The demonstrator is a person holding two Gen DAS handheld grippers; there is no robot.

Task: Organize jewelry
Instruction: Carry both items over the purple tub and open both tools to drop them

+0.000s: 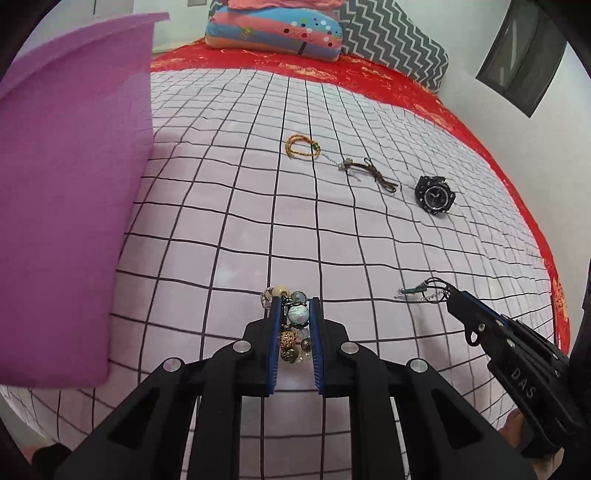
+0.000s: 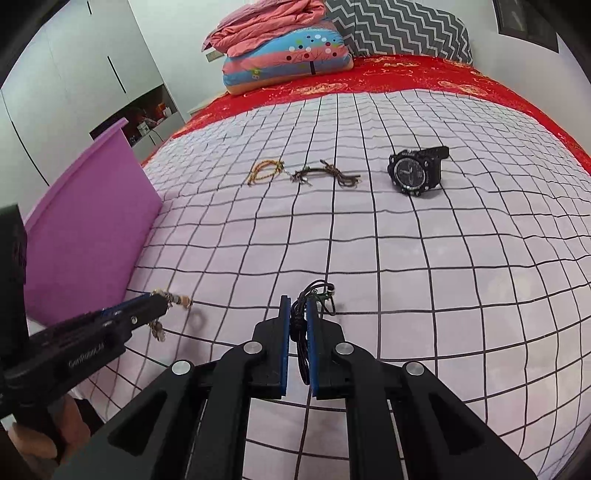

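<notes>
The left tool (image 1: pixel 295 306) has its two blue-lined fingers closed narrowly on a beaded bracelet (image 1: pixel 293 325), whose mixed beads, pale, turquoise and bronze, fill the gap between the fingers and spill out past the left fingertip. Seen from the right wrist view, this same tool (image 2: pixel 162 304) holds the bracelet just above the bed (image 2: pixel 406 277), close beside a purple box (image 2: pixel 88 236) standing at the left. The right tool (image 2: pixel 297 306) is nearly shut on a black cord necklace (image 2: pixel 314 295); the cord runs down between the fingers and loops out beyond the tips, over the checked sheet. In the left wrist view the right tool (image 1: pixel 452 301) enters from the lower right with the cord and a small chain hanging from its tip. Farther up the bed, well apart from both tools, three items lie in a row: an orange braided bracelet (image 1: pixel 301 146) on the left, a brown leather cord bracelet (image 1: pixel 369 171) just beside it, and a black wristwatch (image 1: pixel 434 194) on the right, lying apart from the other two. Pillows (image 2: pixel 291 59) and a folded pink blanket (image 2: pixel 266 24) rest at the head of the bed on a red cover.
</notes>
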